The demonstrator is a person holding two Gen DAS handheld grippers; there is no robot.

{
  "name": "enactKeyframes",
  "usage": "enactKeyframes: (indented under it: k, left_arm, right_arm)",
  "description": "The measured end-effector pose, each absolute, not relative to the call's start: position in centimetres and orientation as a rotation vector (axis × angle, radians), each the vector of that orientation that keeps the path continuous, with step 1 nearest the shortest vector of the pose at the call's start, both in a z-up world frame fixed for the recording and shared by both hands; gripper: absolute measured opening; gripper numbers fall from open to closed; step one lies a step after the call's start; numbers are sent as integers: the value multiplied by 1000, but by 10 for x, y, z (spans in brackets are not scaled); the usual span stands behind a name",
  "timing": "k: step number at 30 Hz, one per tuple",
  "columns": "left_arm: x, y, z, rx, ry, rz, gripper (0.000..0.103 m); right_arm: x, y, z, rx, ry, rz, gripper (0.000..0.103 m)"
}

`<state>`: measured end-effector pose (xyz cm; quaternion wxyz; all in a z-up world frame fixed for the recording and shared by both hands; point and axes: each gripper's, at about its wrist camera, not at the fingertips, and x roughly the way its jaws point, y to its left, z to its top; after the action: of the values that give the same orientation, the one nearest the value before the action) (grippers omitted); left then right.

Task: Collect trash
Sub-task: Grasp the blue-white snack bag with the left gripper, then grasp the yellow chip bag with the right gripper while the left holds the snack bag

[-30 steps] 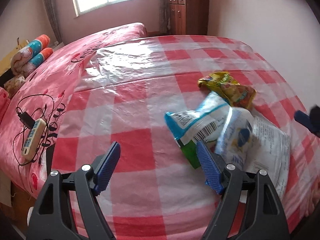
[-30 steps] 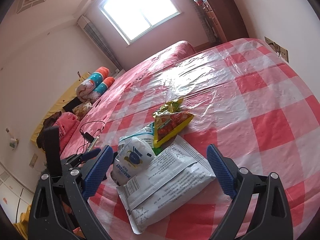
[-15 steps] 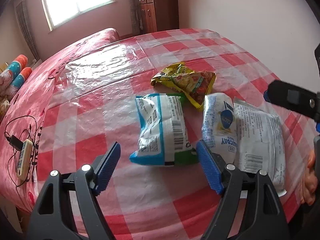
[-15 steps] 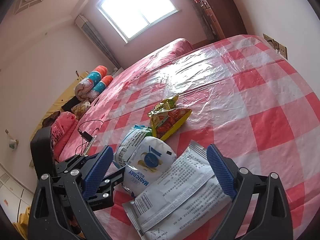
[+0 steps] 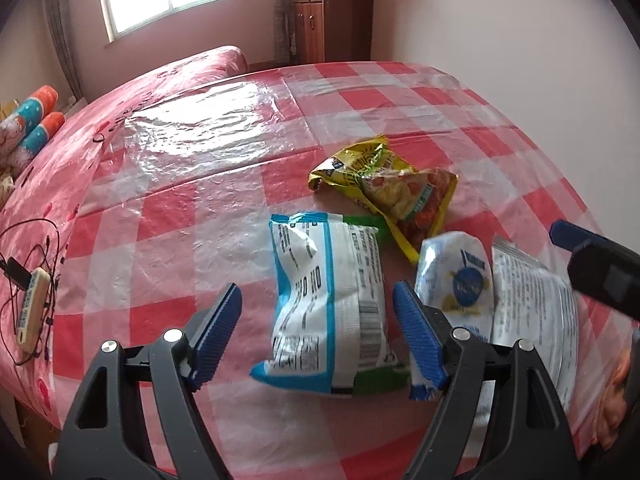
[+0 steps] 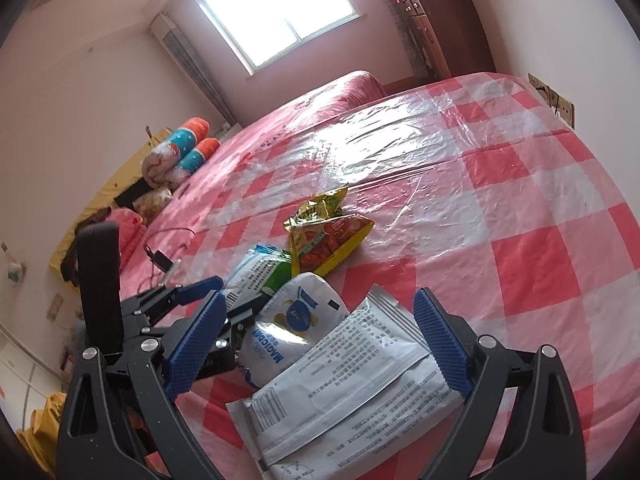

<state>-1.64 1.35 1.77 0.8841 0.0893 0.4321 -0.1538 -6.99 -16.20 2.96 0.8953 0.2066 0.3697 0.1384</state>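
Several snack wrappers lie on the red-checked plastic sheet [image 5: 192,216] over the bed. A blue, white and green packet [image 5: 328,304] rests flat between the pads of my left gripper [image 5: 318,336], which is open and not touching it. Beside it are a white pouch with a blue logo [image 5: 460,276], a grey-white printed sachet [image 5: 532,312] and, farther off, a yellow snack bag [image 5: 400,192]. My right gripper [image 6: 318,344] is open, straddling the grey-white sachet [image 6: 344,392] with the white pouch [image 6: 296,324] just ahead. One of its fingers [image 5: 568,234] shows at the right edge of the left wrist view.
A power strip with tangled black cables [image 5: 32,312] lies near the bed's left edge. Rolled pillows [image 5: 32,120] sit at the far left, a wooden cabinet [image 5: 332,12] stands at the back, and a wall with sockets [image 6: 556,104] borders the bed's right side.
My left gripper has swung right over the sheet, so the blue-white packet now lies between its pads. The right gripper has stayed over the sachet. Both jaws kept their width.
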Motion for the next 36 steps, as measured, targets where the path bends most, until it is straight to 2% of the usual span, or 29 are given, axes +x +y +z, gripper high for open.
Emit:
enactKeyframes:
  k: [9, 12, 13, 19, 36]
  left_arm:
    - [-8, 19, 10, 104, 894, -314, 71]
    - [-8, 20, 10, 90, 886, -317, 61]
    - [-8, 20, 11, 85, 886, -321, 55]
    - [-11, 22, 13, 70, 875, -317, 46]
    - [-15, 64, 14, -49, 871, -288, 42]
  right_arm:
    - [-49, -156, 32, 345, 832, 255, 93]
    - [-38, -153, 33, 306, 857, 240, 93]
    - [-33, -151, 33, 291, 867, 240, 93]
    - [-5, -142, 29, 244, 916, 268, 93]
    - [48, -95, 16, -22, 970, 288, 93]
